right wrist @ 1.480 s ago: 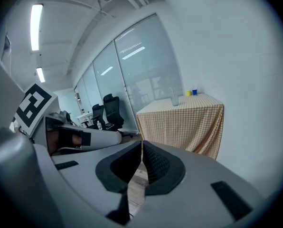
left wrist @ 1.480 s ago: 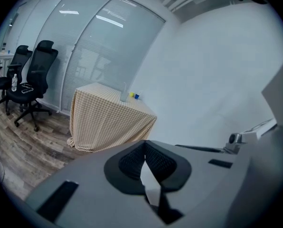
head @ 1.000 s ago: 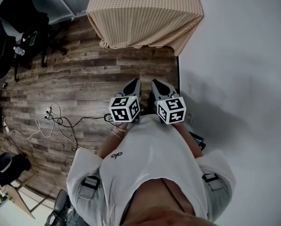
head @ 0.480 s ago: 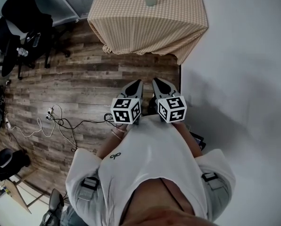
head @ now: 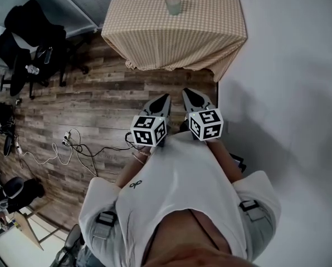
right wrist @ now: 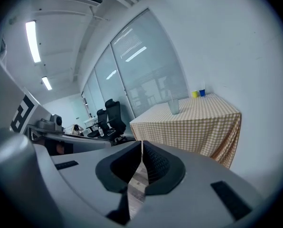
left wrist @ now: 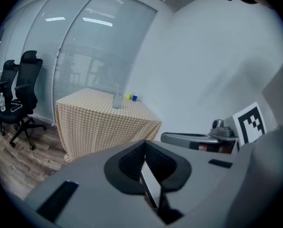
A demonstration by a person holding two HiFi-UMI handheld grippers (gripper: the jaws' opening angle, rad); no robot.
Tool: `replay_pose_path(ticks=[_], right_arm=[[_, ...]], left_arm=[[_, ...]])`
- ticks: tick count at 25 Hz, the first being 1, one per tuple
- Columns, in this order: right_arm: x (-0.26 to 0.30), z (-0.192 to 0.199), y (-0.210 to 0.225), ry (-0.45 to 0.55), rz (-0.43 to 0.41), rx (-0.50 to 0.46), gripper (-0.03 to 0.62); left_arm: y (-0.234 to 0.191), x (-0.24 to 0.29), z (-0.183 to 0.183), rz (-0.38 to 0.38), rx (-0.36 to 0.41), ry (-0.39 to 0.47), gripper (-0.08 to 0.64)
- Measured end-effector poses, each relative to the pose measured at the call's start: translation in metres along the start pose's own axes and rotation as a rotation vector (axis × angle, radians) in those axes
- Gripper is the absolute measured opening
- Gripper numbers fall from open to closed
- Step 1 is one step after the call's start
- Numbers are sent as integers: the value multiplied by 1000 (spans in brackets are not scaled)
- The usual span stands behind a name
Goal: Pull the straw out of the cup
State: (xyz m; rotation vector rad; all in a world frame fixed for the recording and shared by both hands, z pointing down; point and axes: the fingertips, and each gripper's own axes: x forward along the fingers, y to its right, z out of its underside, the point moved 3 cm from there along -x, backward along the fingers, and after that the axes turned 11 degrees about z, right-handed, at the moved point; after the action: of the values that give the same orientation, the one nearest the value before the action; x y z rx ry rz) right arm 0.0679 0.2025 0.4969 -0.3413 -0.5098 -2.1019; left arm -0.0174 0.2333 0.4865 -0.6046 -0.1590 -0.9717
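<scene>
A clear cup [head: 173,5] stands on a table under a tan checked cloth [head: 171,38], far ahead of both grippers. In the left gripper view the cup [left wrist: 117,100] holds a thin upright straw [left wrist: 117,88]; in the right gripper view the cup [right wrist: 174,107] and straw [right wrist: 170,95] show too. My left gripper [head: 164,98] and right gripper [head: 186,92] are side by side over the wooden floor, close to my body and pointing at the table. The jaws of the left gripper [left wrist: 144,144] and of the right gripper [right wrist: 141,143] are both shut with nothing between them.
A white wall [head: 288,82] runs along the right, close to the table. Black office chairs [head: 29,43] stand at the left, and cables [head: 71,146] lie on the floor. Small yellow [left wrist: 128,97] and blue [left wrist: 134,98] things sit at the table's far side.
The table and cup have come further into the head view and nearer, as I move toward them. Both grippers stay side by side and shut.
</scene>
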Motion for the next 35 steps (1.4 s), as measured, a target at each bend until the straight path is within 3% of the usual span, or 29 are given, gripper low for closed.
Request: replay_pose_path(ticks=[9,14,25,35], right_arm=[[12,-17,39,-9,-10,9,34],[21,-34,58,-11,-45,-37,34],[29,-42,95,-49,-33,24,34],[36,-40,115,-102,17,36,34]], left_arm=[[0,45,-19,-16,-12,9,8],[0,67,-28,-16,-29,11,8],[13,109,-46,25,-10,-30,8],[0,126,-48,67,-143,-14,8]])
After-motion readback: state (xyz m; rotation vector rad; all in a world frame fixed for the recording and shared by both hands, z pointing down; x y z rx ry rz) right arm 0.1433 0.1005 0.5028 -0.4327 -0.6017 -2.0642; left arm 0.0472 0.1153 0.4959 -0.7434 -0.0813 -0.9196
